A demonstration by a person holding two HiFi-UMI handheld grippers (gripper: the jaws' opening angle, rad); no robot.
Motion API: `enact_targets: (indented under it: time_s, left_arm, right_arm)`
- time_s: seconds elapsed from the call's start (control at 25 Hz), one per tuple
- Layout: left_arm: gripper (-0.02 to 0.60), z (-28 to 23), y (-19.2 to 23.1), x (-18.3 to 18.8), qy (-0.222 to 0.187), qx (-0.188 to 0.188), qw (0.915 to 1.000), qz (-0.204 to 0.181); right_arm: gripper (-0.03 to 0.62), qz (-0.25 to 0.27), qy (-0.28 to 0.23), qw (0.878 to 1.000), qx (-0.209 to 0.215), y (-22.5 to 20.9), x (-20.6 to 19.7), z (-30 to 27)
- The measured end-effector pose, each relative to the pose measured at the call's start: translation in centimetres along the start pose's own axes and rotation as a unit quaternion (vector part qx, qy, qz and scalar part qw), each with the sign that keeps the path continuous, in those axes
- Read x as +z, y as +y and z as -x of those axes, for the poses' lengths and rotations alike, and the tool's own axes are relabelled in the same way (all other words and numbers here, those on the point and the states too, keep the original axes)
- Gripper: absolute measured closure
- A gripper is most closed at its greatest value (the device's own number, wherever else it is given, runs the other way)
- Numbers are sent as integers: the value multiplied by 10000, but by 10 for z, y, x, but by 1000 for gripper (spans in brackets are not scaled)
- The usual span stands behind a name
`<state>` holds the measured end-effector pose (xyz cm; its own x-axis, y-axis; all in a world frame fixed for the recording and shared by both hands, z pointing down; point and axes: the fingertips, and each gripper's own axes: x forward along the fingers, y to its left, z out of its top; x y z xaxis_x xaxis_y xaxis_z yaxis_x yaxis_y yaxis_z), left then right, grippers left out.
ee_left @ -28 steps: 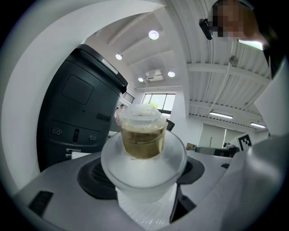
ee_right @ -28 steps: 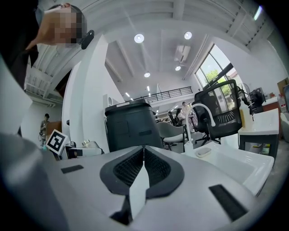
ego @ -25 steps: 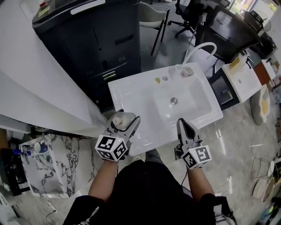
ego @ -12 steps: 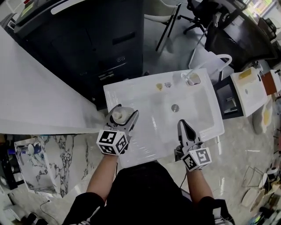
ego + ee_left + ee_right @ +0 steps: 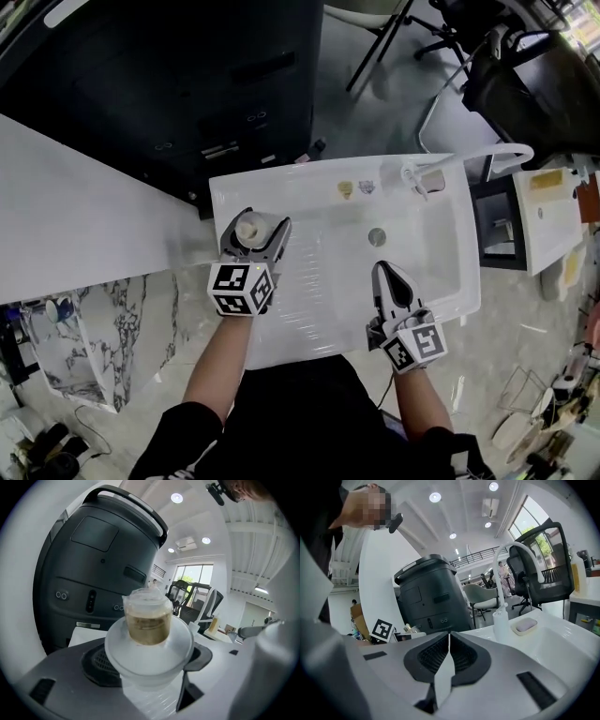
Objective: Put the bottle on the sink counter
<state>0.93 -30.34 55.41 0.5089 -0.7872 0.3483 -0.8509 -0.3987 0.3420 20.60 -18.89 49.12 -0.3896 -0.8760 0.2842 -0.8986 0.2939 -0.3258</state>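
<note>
A clear plastic bottle (image 5: 249, 230) with a whitish cap stands upright between the jaws of my left gripper (image 5: 253, 225), which is shut on it over the left part of the white sink counter (image 5: 281, 319). In the left gripper view the bottle (image 5: 149, 639) fills the middle, its cap end (image 5: 149, 616) holding a brownish lining. My right gripper (image 5: 386, 278) is shut and holds nothing, hovering over the counter's front right, near the basin (image 5: 412, 239). In the right gripper view its closed jaws (image 5: 449, 645) meet in a line.
A white faucet (image 5: 469, 159) and a soap dish (image 5: 431, 180) sit at the basin's far right corner; two small items (image 5: 354, 188) lie on the back rim. A large dark machine (image 5: 187, 75) stands behind the sink, a white curved surface (image 5: 66, 216) to its left. Chairs (image 5: 394, 28) behind.
The view has shifted, so the sink sits lower and more square in the frame. My left gripper has carried the bottle further over the sink's left counter. The right gripper stays shut.
</note>
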Motion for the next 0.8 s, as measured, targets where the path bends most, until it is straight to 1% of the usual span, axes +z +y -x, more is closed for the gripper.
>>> enact_targets:
  time_s: [0.12,0.32,0.6,0.8]
  left_arm:
    - [227,-16,10,-5,52,256,9996,48]
    - [227,-34,25,-11,109,592,9982,-4]
    - [227,-47,38,-20,240,870,9959,-110]
    - [227,-54,40,-21,300,972,9943,-329]
  right_arm:
    - [562,-44,151,9999,73,-7,-8,-8]
    - [562,-137,302,9993,142,-17,-17,-19]
    - [562,-265,406,9986,190,-27,-25,-28]
    - [562,-331,470,9981,220,-30,-30,-33]
